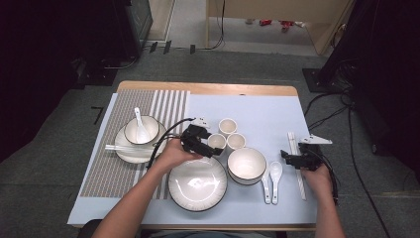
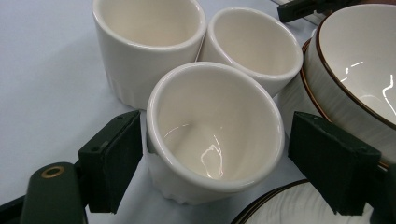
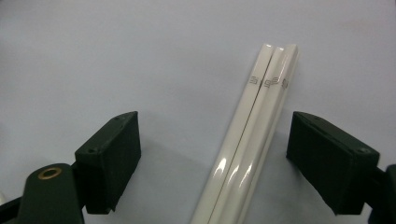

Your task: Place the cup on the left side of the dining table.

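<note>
Tongs at the cup cluster. My left gripper point(image 2: 210, 163) stands released, its jaws on either side of the near cup point(image 2: 215, 130): the left pad lies just beside or touching the cup wall, the right pad stands apart from it. To grip well, I judge that I should shift slightly toward the right pad's side so the cup sits centred, then close evenly low on the wall, and lift straight up, since two more cups point(image 2: 149, 42) point(image 2: 254, 44) stand close behind and a bowl point(image 2: 355, 70) sits close by the right jaw; a sideways pull could knock them. In the high view the near cup point(image 1: 216, 141) stands just beyond the plate point(image 1: 197, 183), left of the bowl point(image 1: 246, 165). My right gripper point(image 3: 212, 163) is also released, its jaws straddling the chopsticks point(image 3: 252, 135) without contact; these lie on the mat point(image 3: 116, 56), nearer the right jaw.
</note>
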The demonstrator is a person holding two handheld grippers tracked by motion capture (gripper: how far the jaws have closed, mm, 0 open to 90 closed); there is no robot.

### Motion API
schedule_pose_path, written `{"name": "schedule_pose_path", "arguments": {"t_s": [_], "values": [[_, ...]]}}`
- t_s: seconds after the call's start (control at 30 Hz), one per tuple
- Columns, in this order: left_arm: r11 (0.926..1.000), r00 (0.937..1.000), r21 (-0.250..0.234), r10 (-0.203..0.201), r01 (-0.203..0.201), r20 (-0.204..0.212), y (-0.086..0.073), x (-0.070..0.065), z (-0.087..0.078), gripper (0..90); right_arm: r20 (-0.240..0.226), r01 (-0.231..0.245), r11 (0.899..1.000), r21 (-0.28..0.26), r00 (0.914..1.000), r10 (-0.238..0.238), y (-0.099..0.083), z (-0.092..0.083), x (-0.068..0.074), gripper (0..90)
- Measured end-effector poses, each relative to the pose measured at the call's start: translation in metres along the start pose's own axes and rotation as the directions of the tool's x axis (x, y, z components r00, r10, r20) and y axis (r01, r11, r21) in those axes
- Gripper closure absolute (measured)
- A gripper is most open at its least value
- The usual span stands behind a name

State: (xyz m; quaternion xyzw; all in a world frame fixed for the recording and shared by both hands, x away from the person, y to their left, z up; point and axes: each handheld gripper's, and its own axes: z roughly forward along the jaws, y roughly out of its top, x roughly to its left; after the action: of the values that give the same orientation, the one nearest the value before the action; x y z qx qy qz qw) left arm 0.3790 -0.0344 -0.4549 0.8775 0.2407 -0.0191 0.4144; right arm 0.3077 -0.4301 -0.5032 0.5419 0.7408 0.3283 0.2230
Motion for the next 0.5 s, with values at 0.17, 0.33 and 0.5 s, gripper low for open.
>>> {"name": "schedule_pose_path", "arguments": {"t_s": [0.17, 0.33, 0.5], "values": [[0.9999, 1.0000, 0.010, -0.004, 0.004, -0.005, -0.0002, -0.0001, 0.0029, 18.5, 0.000, 0.000, 1.000, 0.000, 1.0000, 0.000, 0.0000, 0.0000, 0.0000, 17.3], [0.9998, 0.9998, 0.015, -0.010, 0.010, -0.015, -0.0001, 0.0001, 0.0055, 18.5, 0.001, 0.000, 1.000, 0.000, 1.0000, 0.000, 0.0000, 0.0000, 0.0001, 17.3], [0.9996, 0.9996, 0.029, -0.002, 0.003, -0.028, -0.0005, 0.0000, 0.0087, 18.5, 0.001, 0.000, 1.000, 0.000, 1.0000, 0.000, 0.0000, 0.0000, 0.0001, 17.3]]}}
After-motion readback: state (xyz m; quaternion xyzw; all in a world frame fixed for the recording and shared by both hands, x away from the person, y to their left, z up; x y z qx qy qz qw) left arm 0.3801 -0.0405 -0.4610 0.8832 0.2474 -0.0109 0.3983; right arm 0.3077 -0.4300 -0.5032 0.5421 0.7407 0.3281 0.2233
